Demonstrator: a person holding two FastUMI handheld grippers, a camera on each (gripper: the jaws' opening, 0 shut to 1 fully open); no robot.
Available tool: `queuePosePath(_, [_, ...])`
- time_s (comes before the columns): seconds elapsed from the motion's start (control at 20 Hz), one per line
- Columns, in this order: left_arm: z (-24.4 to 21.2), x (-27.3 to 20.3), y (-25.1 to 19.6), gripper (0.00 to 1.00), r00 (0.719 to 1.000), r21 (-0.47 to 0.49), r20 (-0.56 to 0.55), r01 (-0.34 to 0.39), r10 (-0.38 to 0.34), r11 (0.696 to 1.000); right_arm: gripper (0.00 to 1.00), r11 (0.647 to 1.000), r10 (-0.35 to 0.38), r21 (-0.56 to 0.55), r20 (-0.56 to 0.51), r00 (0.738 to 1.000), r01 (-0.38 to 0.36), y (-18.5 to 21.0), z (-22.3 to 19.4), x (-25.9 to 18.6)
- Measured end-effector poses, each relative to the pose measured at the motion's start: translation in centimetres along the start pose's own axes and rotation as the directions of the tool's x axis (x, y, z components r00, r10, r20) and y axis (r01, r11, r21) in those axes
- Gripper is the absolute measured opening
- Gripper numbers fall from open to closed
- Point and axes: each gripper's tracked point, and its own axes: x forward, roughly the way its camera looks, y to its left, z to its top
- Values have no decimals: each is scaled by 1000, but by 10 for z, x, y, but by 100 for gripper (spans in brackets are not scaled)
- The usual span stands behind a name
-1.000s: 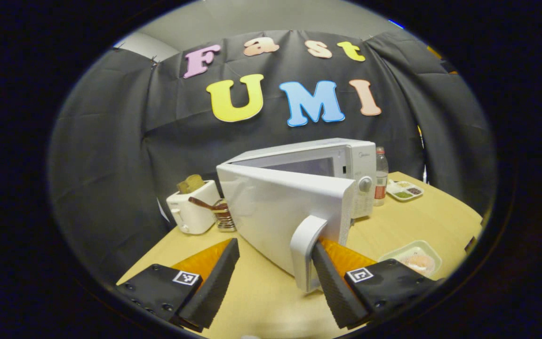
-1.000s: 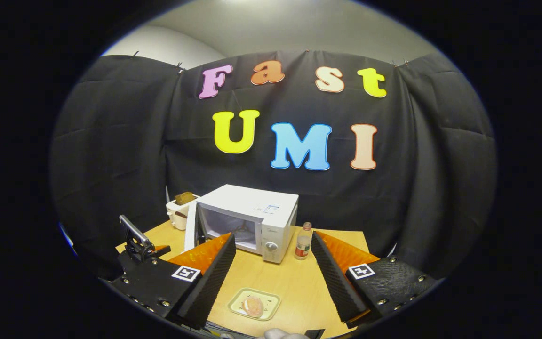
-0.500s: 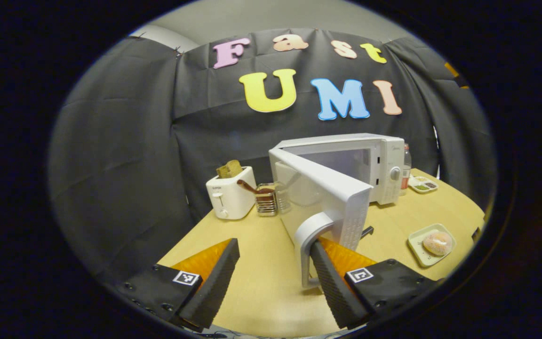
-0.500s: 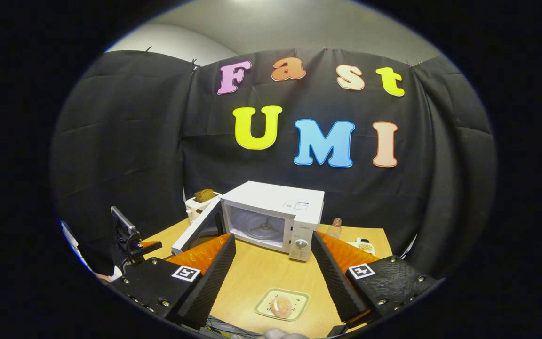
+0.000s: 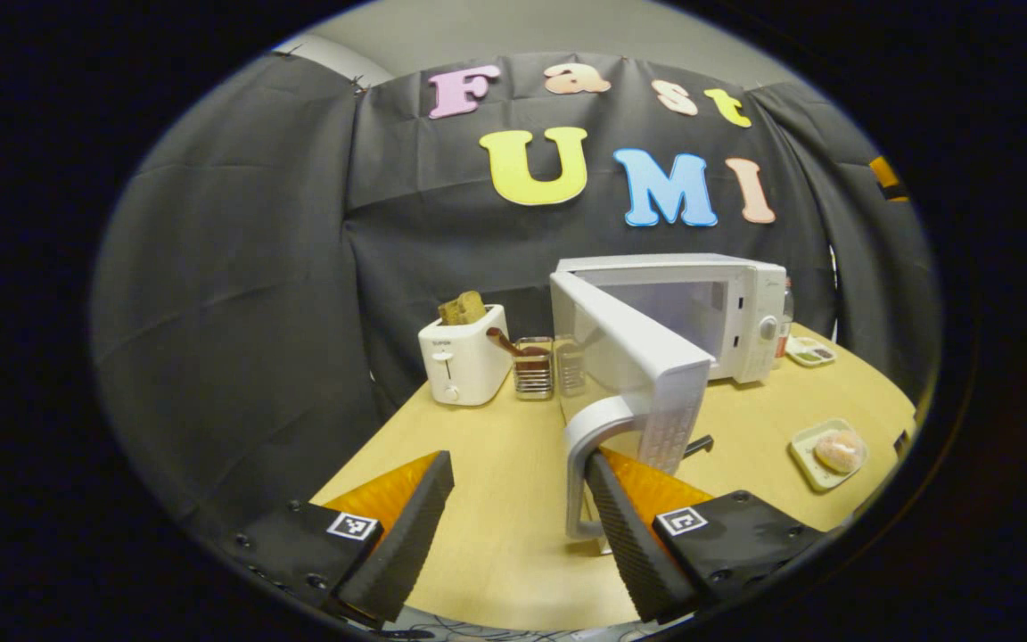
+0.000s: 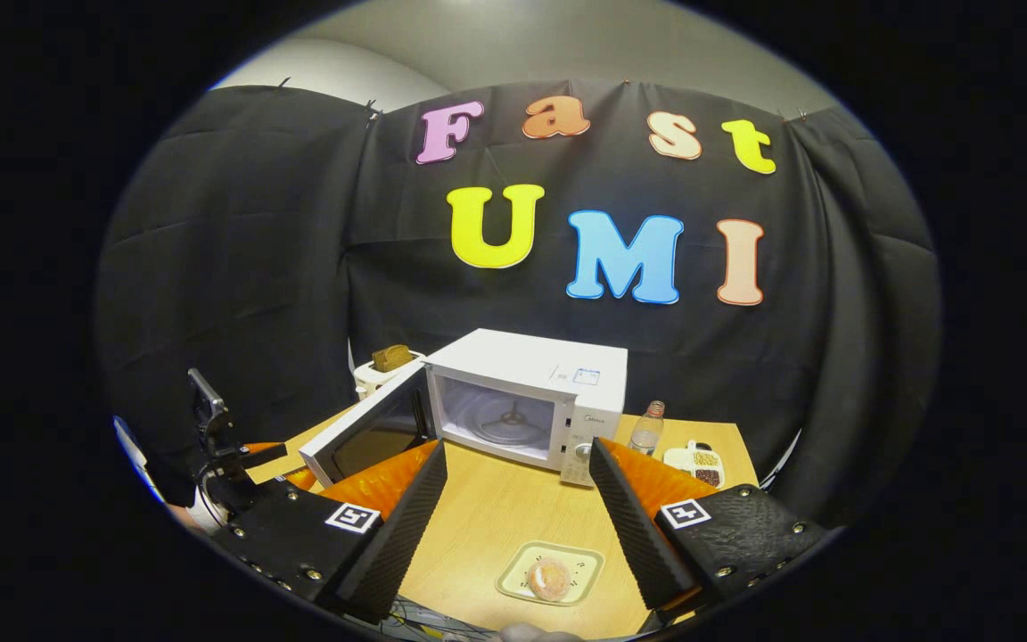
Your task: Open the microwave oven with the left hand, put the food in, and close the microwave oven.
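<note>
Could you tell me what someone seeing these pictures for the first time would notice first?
The white microwave oven at the back of the wooden table, its door swung wide open. In the left gripper view, the left gripper has its open jaws at the door's handle, one finger tucked behind it. Nearer the table's front edge lies a doughnut on a small tray, between the right gripper's open jaws.

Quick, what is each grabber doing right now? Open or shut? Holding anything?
Left gripper: open, one finger hooked behind the microwave door handle, not clamping it.
Right gripper: open, holding nothing, above the plate of food.
</note>
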Motion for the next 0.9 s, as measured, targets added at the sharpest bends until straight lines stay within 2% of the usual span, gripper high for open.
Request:
queuePosePath(0.05, [4,-5,6,98,1000,13,14,-13,13,1000,94,1000,-2,-3,-16,1000,2,-3,-8,2])
queuePosePath(0.15, [13,-14,19,94,998,0,34,-46,46,999,94,1000,-2,-23,-50,999,1,-7,-29,7])
queuePosePath(0.2, [19,-18,23,94,998,-14,39,-54,55,998,99,999,1,-39,-70,998,-4,-9,-45,11])
queuePosePath(0.25, [26,-23,22,100,997,-22,49,-56,57,998,99,999,4,-54,-105,994,-10,-12,-64,15])
queuePosePath(0.3, [37,-29,20,95,996,-17,66,-60,61,998,99,998,4,-63,-146,989,-13,-15,-88,18])
queuePosePath(0.4, [58,-45,15,98,993,7,97,-69,68,998,99,997,7,-67,-230,973,-23,-20,-133,23])
queuePosePath(0.55, [99,-71,-10,100,988,-2,150,-40,40,999,99,997,26,-62,-295,955,-46,-28,-186,30])
queuePosePath(0.65, [128,-90,-38,99,983,-31,186,11,-5,999,99,996,29,-74,-337,941,-57,-34,-218,33])
queuePosePath(0.8, [162,-111,-61,100,976,-57,219,20,-8,998,99,988,33,-131,-360,933,-86,-42,-250,45])
queuePosePath(0.9, [183,-119,-73,100,973,-64,229,10,5,998,99,982,60,-142,-385,921,-123,-42,-273,54])
